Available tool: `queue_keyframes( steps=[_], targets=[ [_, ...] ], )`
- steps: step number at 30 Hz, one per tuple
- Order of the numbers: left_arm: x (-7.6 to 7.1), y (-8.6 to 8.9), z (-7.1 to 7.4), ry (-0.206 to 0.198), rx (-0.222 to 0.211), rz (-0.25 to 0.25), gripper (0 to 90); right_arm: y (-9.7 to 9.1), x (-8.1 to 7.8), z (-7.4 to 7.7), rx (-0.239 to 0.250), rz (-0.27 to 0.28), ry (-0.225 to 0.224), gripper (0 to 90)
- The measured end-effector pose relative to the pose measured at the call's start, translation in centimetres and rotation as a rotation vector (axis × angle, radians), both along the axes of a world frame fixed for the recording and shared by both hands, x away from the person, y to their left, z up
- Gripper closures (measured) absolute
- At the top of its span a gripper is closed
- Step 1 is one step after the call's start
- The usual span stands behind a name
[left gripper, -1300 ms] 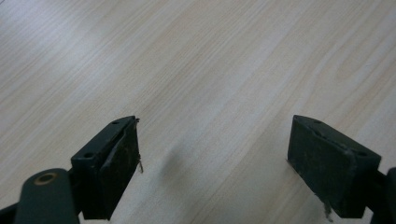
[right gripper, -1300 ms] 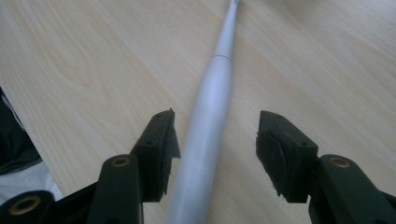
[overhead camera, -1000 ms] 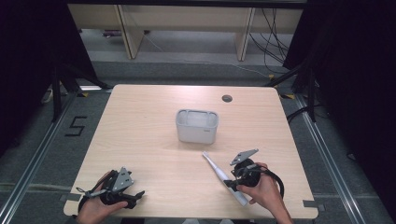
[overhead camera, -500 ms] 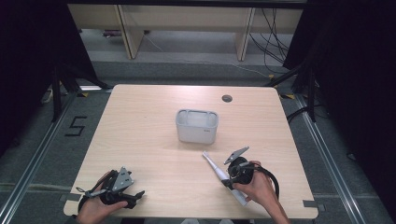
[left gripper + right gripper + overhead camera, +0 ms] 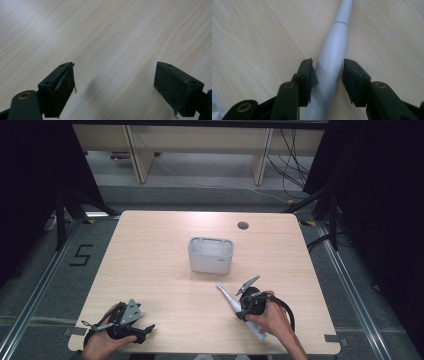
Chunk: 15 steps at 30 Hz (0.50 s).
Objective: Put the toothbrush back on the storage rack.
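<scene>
A long white handle-shaped object lies slantwise on the wooden table, near the front right. My right gripper has come down over its middle. In the right gripper view the object runs up between the two black jaws, and the pads touch it on both sides; the jaws have just been closing on it. My left gripper rests at the front left corner, held low by a hand. Its jaws stand wide apart over bare wood with nothing between them.
A small white-grey rectangular bin stands at the table's middle, beyond the white object. A round cable hole sits near the far edge. Shelving legs and cables lie on the floor behind the table.
My right hand has moved a little left and down onto the white object, and its jaws have narrowed around it. The left hand has stayed where it was.
</scene>
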<state>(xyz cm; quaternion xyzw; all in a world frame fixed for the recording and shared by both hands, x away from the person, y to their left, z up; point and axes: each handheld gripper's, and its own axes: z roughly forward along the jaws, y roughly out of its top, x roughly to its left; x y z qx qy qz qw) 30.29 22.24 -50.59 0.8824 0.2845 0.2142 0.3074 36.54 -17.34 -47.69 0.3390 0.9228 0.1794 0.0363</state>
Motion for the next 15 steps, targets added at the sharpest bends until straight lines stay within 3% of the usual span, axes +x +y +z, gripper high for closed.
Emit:
queue_keyframes(
  steps=[8,11,15],
  targets=[
    [0.00,0.00,0.03,-0.001,0.003,-0.002,16.2,0.05,0.16,-0.07,-0.022,0.043,0.002,64.7],
    [-0.01,-0.02,0.05,0.000,0.002,-0.005,16.2,0.16,-0.02,0.05,-0.041,0.021,0.025,65.5],
    [-0.01,-0.04,0.05,0.000,0.003,-0.006,16.2,0.30,0.25,0.10,-0.070,0.070,0.018,65.6]
  ],
)
